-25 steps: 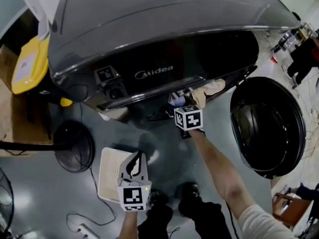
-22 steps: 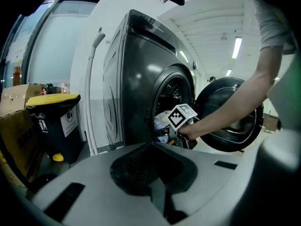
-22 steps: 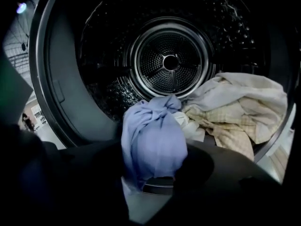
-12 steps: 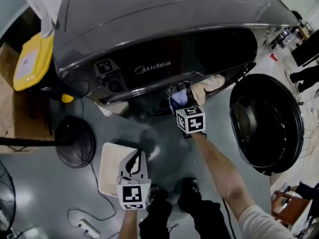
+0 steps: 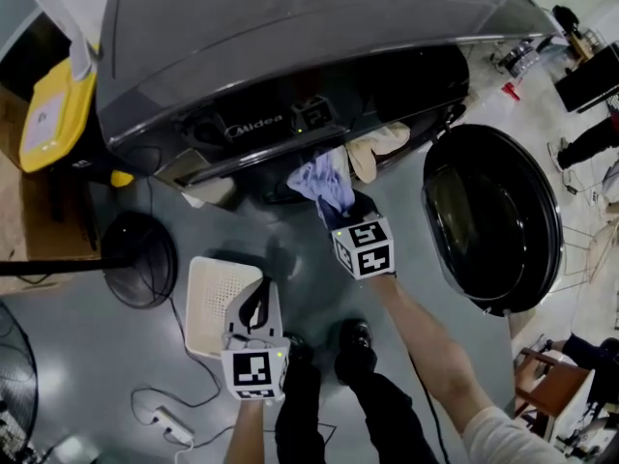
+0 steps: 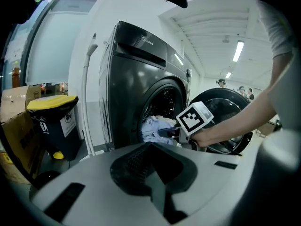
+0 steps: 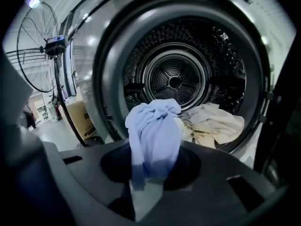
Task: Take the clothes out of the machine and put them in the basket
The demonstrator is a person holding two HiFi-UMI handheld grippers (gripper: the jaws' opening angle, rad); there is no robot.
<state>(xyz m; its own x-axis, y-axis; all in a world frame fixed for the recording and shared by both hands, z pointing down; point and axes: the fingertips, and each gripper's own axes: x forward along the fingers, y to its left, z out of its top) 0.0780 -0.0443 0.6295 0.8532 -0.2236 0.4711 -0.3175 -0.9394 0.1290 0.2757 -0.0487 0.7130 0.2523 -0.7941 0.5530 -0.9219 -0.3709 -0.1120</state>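
Note:
The dark washing machine (image 5: 290,46) fills the top of the head view, its round door (image 5: 488,220) swung open to the right. My right gripper (image 5: 340,211) has just been closing and is now shut on a light blue garment (image 7: 155,135), which hangs bunched just outside the drum (image 7: 174,79). Cream clothes (image 7: 211,121) lie at the drum's lip (image 5: 375,151). The white basket (image 5: 208,298) stands on the floor at lower left. Over its near edge hovers my left gripper (image 5: 256,303), shut and empty (image 6: 157,187). From there I see the blue garment (image 6: 151,126) at the opening.
A black bin with a yellow lid (image 5: 53,114) and cardboard boxes stand left of the machine. A round black fan base (image 5: 140,259) sits beside the basket, with a power strip and cable (image 5: 160,423) on the floor. The person's shoes (image 5: 353,341) are below.
My right gripper closed on the blue garment at the drum mouth and drew back and up, pulling it out. The left gripper rose slightly over the basket.

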